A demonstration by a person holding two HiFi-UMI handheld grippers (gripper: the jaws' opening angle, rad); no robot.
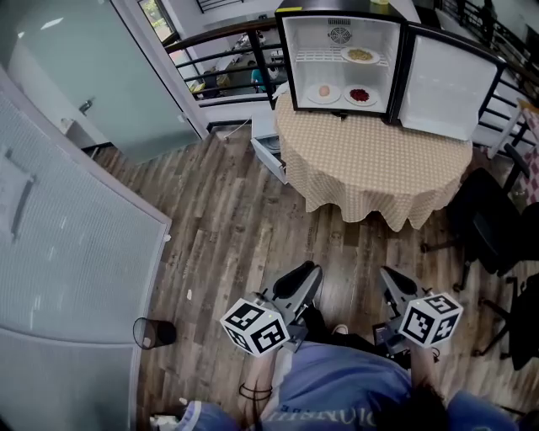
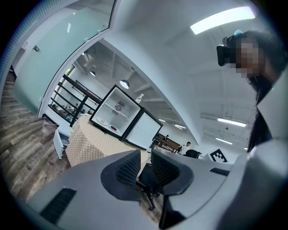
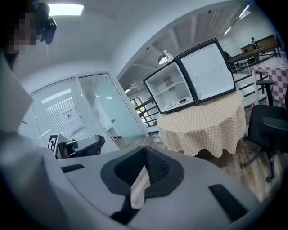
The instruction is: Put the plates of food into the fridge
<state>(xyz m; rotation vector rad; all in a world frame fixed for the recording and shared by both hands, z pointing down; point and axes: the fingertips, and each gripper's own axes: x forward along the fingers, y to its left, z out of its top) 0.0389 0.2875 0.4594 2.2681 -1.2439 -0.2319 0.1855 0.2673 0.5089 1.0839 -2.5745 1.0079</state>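
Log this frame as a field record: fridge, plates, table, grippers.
fridge: black mini fridge with white interior, door open, on round table with beige checked cloth
upper shelf: white plate of yellow food
fridge floor: white plate with pale round food; white plate of red food
left gripper: jaws slightly apart, empty
right gripper: jaw tips together, empty

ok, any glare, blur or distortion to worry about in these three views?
Head view: sharp and evenly lit, with the open fridge interior bright but readable. Left gripper view: strong fisheye bending and dark corners, and the light strip is blown out. Right gripper view: same fisheye bending, the ceiling panel is blown out, the fridge is small but legible.
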